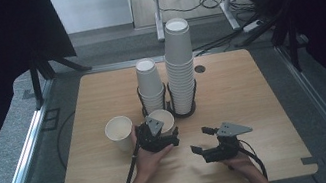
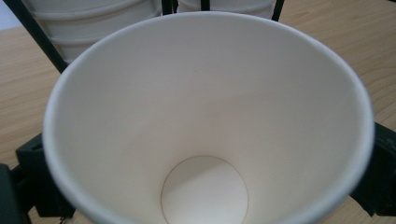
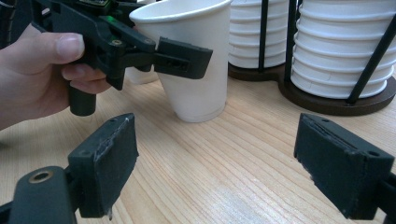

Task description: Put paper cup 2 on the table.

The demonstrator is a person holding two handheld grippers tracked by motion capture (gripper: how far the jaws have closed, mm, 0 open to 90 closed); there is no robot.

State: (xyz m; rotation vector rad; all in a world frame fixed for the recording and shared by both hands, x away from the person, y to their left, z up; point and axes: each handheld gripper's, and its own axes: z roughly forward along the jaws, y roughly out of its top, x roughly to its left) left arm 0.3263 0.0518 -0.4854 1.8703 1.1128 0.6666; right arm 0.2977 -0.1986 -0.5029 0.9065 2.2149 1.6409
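Note:
A white paper cup (image 1: 164,118) stands upright on the wooden table (image 1: 255,105), just in front of the cup holder. My left gripper (image 1: 163,128) reaches around it, with a jaw on each side of the cup (image 2: 205,112). From the right gripper view, one of its fingers (image 3: 182,58) lies alongside the cup wall (image 3: 196,88) without squeezing it, so the gripper is open. My right gripper (image 1: 200,140) rests low over the table to the right, open with nothing between its pads (image 3: 112,163).
A dark wire holder (image 1: 186,113) behind the cup carries a short cup stack (image 1: 150,86) and a tall one (image 1: 180,63). Another loose paper cup (image 1: 120,133) stands to the left of my left gripper. Bare wood lies right of the right gripper.

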